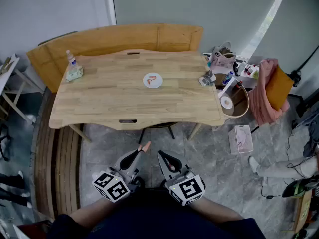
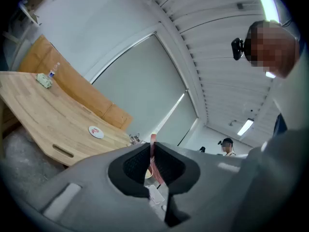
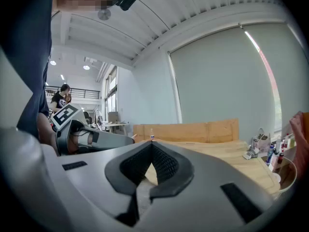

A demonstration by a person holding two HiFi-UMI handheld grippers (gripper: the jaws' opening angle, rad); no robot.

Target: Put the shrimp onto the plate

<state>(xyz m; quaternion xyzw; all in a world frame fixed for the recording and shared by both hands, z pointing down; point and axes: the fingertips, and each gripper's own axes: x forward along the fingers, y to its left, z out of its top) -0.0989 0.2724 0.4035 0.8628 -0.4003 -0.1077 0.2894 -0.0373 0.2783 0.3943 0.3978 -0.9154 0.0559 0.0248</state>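
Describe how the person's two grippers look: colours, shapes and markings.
Both the left gripper and right gripper have grey bodies and tapering tongs lined with black textured pads. Each carries a white cube printed with black square markers. The person wears a dark navy top.

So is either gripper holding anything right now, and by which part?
Left gripper pinches a shrimp between its jaws, with one end poking out in front; which end cannot be told. Right gripper is shut and empty.
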